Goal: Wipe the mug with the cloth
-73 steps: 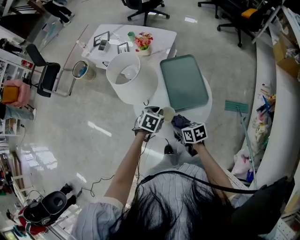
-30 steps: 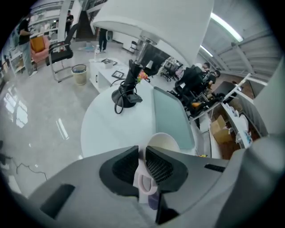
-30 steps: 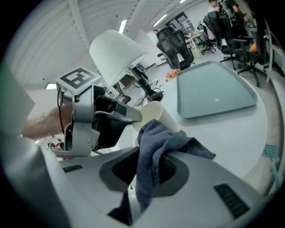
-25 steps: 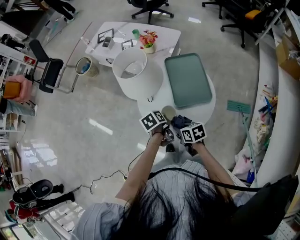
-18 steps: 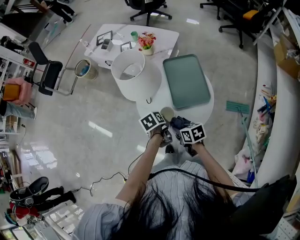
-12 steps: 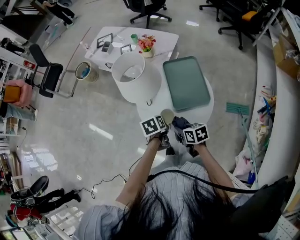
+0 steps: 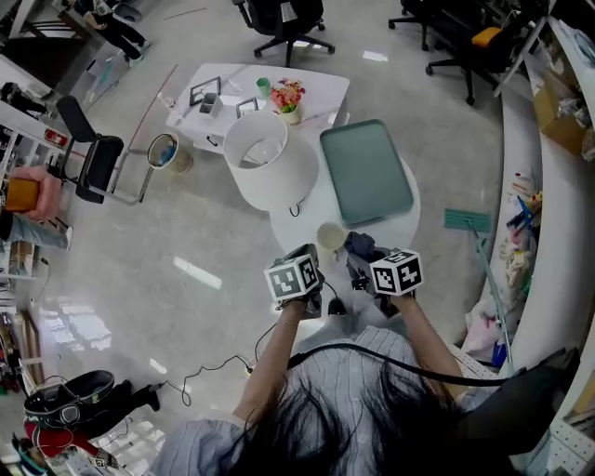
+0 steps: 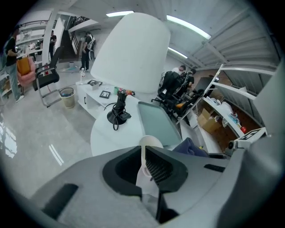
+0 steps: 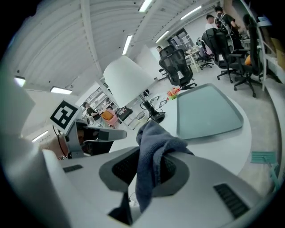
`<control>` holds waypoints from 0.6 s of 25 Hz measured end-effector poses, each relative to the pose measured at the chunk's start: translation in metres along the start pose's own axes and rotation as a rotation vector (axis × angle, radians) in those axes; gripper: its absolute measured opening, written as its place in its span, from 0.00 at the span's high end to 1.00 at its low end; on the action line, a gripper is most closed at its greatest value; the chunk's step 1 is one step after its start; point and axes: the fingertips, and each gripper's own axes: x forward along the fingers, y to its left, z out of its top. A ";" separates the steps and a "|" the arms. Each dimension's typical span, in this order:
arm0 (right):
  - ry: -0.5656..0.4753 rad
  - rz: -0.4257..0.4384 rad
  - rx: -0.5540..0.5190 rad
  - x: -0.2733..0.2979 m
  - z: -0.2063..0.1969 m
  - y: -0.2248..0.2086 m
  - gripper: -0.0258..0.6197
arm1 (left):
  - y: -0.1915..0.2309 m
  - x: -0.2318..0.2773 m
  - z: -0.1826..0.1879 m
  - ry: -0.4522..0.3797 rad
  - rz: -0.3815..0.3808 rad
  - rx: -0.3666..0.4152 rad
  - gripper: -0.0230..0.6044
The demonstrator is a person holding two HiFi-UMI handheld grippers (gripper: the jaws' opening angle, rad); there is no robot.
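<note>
A cream mug sits at the near side of the round white table. My left gripper reaches it from the left. In the left gripper view the jaws stand almost together, with the mug pinched in the narrow gap, seemingly by its handle. A dark blue-grey cloth lies just right of the mug, and my right gripper is shut on it. Seen from the right gripper, the cloth bunches above the jaws and hangs down between them.
A green tray lies on the table's far half. A big white lampshade overhangs the far left; its black base stands on the table. Beyond are a low white table, a bin and office chairs.
Both grippers have drawn back towards the person. The left marker cube has shifted most and tilted. The mug and cloth stay between the two grippers.
</note>
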 end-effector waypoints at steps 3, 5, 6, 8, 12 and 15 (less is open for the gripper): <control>-0.018 -0.002 -0.003 -0.005 0.003 0.006 0.84 | -0.008 -0.009 -0.003 -0.016 -0.053 0.020 0.90; -0.025 -0.007 -0.003 -0.007 0.003 0.012 0.84 | -0.011 -0.015 -0.005 -0.026 -0.090 0.030 0.90; -0.027 -0.008 -0.003 -0.008 0.002 0.015 0.84 | -0.011 -0.018 -0.008 -0.026 -0.102 0.030 0.90; -0.028 -0.008 -0.005 -0.008 -0.003 0.023 0.84 | -0.010 -0.025 -0.014 -0.029 -0.117 0.027 0.90; -0.036 -0.004 -0.008 -0.008 -0.009 0.042 0.84 | -0.003 -0.042 -0.018 -0.056 -0.129 0.045 0.90; -0.041 -0.007 -0.006 -0.010 -0.017 0.056 0.84 | 0.000 -0.053 -0.026 -0.057 -0.145 0.055 0.90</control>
